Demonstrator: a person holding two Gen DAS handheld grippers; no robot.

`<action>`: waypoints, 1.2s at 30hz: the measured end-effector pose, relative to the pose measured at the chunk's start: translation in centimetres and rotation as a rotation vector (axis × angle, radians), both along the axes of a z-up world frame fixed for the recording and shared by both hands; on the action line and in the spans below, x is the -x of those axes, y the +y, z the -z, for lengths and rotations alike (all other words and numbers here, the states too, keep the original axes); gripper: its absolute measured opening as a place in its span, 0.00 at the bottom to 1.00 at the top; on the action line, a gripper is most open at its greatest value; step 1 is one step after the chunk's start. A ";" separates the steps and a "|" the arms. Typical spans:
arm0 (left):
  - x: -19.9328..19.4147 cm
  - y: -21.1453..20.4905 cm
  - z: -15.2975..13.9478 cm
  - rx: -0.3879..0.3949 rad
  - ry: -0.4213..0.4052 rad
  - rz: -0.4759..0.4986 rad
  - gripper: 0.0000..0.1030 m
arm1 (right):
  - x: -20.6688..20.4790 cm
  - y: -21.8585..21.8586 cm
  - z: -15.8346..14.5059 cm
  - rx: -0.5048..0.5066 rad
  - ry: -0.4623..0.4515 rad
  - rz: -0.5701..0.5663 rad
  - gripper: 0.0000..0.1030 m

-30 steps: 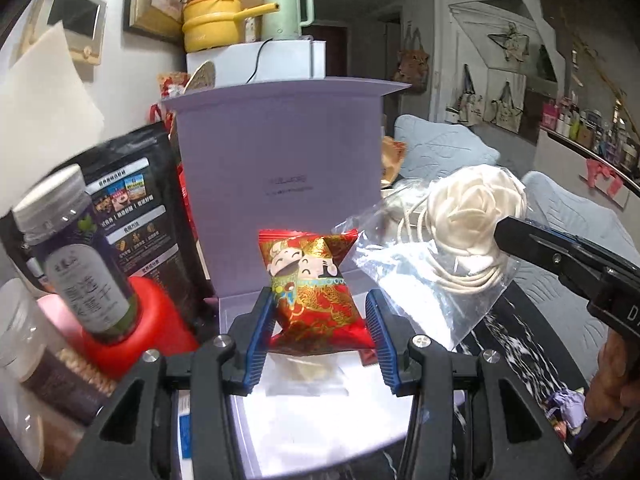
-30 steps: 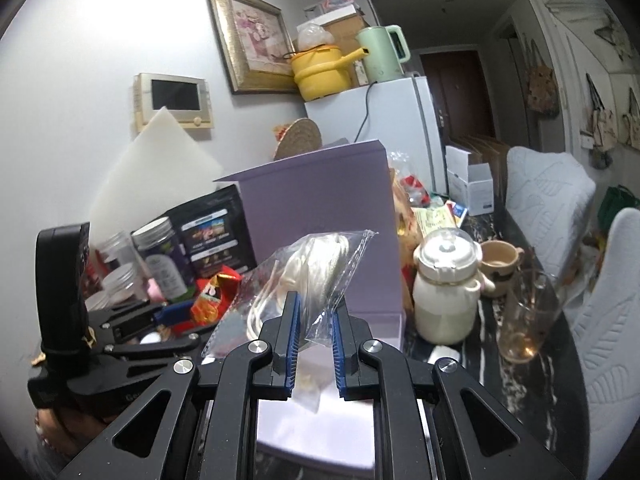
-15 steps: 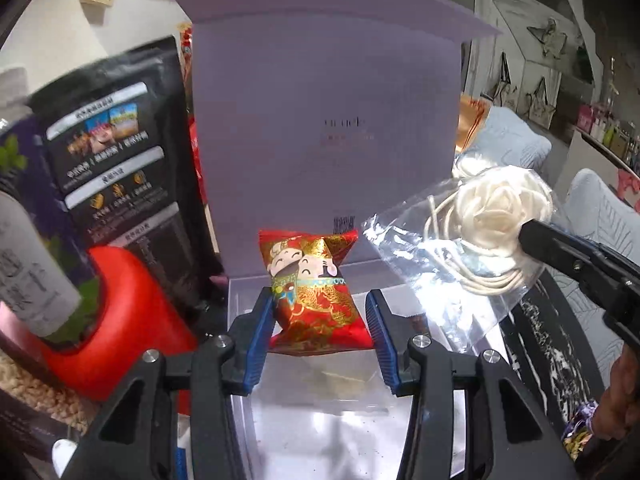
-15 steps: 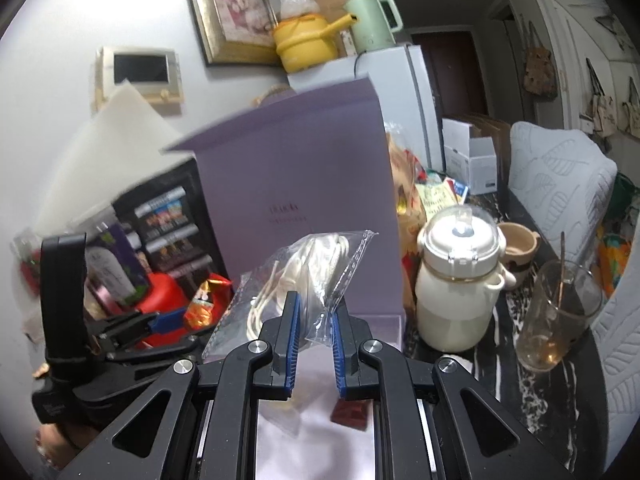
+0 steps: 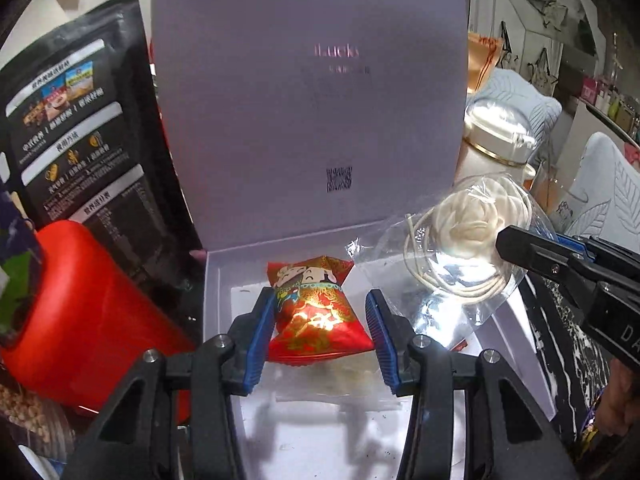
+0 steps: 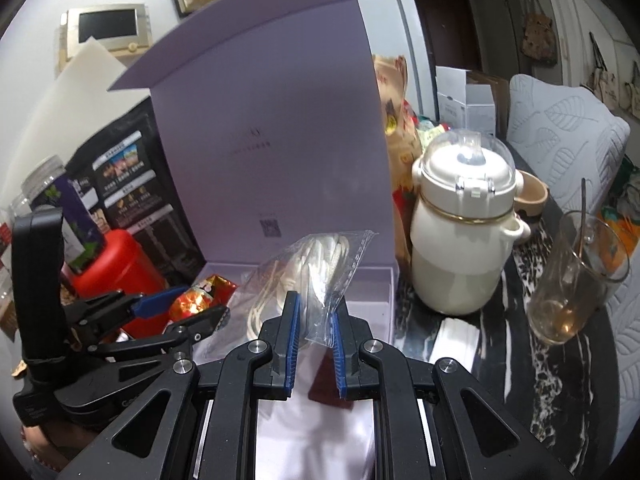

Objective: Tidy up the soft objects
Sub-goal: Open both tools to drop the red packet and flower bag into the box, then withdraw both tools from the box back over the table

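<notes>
Left gripper jaws clamp red snack packet; right gripper jaws pinch clear bag of white cord. Both hang over open lilac box. Lower inside walls, then release.

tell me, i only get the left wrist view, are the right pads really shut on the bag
observer: yes, the right gripper pinches the bag by its lower edge; the cord inside hangs mostly left of the pads
operator: anything right of the box to avoid
observer: a white pot right beside the box, then a glass with a spoon in it
</notes>
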State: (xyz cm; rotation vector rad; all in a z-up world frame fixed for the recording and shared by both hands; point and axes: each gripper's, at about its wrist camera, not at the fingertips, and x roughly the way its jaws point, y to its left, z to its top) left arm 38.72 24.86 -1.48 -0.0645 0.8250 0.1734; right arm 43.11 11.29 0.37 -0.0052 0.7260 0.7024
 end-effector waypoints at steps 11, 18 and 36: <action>-1.0 0.0 1.8 -0.021 0.052 0.001 0.44 | -0.9 1.5 2.9 0.093 0.058 -0.003 0.17; -1.2 -0.3 1.4 -0.030 0.057 -0.015 0.44 | -0.6 1.2 2.7 0.092 0.068 0.001 0.40; 4.6 -1.3 -5.5 -0.025 -0.032 -0.112 0.86 | 4.0 -2.0 -3.5 0.109 -0.039 0.068 0.58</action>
